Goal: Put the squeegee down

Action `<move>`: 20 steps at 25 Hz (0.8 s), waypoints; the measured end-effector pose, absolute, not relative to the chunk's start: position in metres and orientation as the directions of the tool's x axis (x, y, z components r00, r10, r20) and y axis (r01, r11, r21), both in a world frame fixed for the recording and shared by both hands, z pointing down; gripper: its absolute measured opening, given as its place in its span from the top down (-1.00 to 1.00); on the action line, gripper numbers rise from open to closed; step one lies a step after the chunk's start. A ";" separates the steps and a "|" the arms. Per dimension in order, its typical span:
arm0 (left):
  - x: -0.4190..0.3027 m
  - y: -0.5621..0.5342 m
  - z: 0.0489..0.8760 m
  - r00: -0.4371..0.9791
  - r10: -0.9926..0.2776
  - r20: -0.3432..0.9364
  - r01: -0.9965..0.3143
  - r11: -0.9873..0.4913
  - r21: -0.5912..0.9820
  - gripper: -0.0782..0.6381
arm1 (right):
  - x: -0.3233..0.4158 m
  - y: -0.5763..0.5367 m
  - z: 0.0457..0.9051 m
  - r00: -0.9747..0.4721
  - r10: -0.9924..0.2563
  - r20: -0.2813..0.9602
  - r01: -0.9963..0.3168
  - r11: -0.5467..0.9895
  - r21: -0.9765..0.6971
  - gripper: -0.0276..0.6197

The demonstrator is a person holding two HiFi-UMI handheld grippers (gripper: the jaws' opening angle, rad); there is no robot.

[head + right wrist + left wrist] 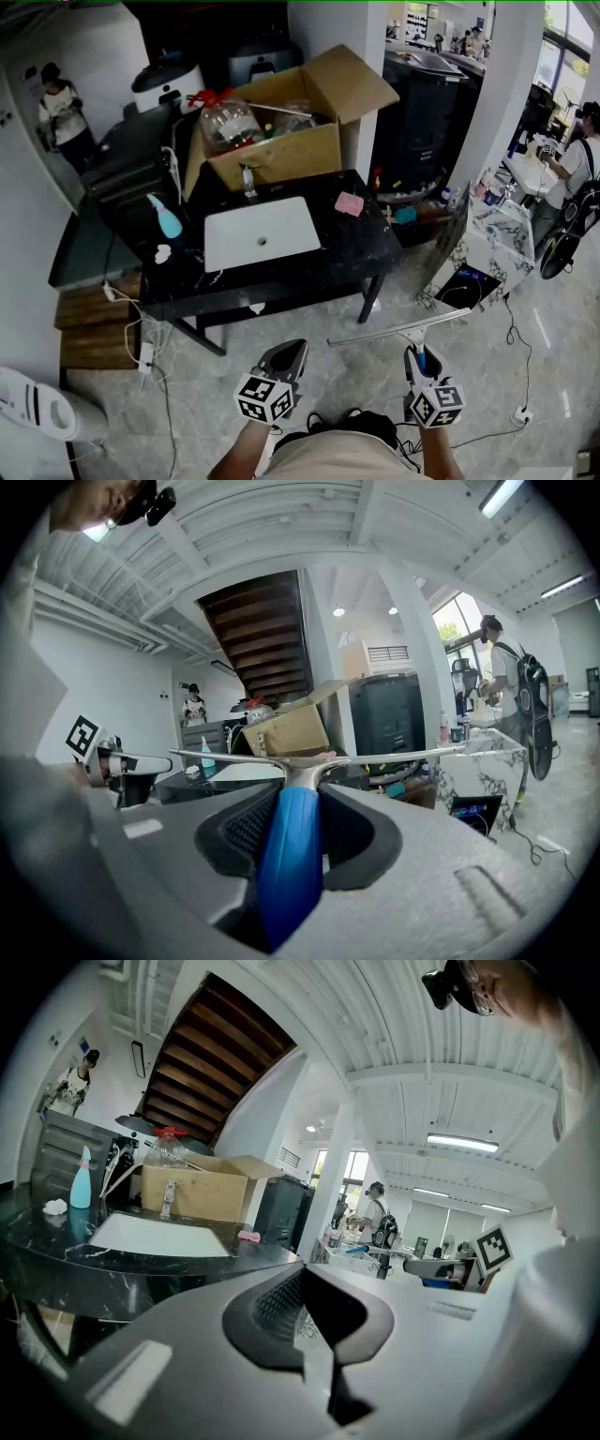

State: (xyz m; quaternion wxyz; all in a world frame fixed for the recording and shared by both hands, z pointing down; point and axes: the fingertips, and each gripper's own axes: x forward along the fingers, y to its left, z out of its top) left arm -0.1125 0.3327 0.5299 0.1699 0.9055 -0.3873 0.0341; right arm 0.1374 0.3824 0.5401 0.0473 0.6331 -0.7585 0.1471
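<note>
My right gripper (421, 354) is shut on the blue handle of the squeegee (398, 331), whose metal blade bar lies crosswise in the air above the floor, short of the black table (366, 246). In the right gripper view the blue handle (291, 855) runs between the pads up to the bar (314, 757). My left gripper (286, 353) hangs beside it at the left, shut with nothing between its jaws (302, 1283). The white sink basin (262, 232) sits in the tabletop ahead.
On the table stand a cardboard box (281, 127) with a plastic jar, a faucet (247, 180), a light blue bottle (167, 217) and a pink sponge (349, 203). Cables trail on the floor at left. People stand at far left (62, 114) and far right (572, 169).
</note>
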 end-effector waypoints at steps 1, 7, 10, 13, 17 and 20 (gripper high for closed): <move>-0.114 0.331 0.530 0.696 -0.693 0.189 -0.715 -0.641 0.279 0.74 | 0.137 0.380 0.538 -0.192 -0.949 0.252 -0.976 0.156 -0.155 0.52; -0.118 0.327 0.530 0.693 -0.698 0.180 -0.716 -0.638 0.283 0.74 | 0.134 0.376 0.534 -0.182 -0.953 0.241 -0.979 0.152 -0.135 0.52; -0.116 0.328 0.531 0.700 -0.692 0.178 -0.709 -0.644 0.286 0.74 | 0.134 0.376 0.534 -0.176 -0.955 0.238 -0.981 0.149 -0.125 0.52; -0.116 0.323 0.533 0.701 -0.689 0.185 -0.709 -0.643 0.290 0.74 | 0.131 0.373 0.533 -0.180 -0.953 0.242 -0.981 0.156 -0.113 0.52; -0.105 0.311 0.540 0.709 -0.674 0.206 -0.701 -0.643 0.308 0.74 | 0.138 0.365 0.539 -0.177 -0.947 0.267 -0.981 0.147 -0.127 0.52; -0.094 0.297 0.551 0.714 -0.659 0.237 -0.698 -0.640 0.323 0.74 | 0.148 0.352 0.552 -0.167 -0.940 0.297 -0.981 0.129 -0.144 0.52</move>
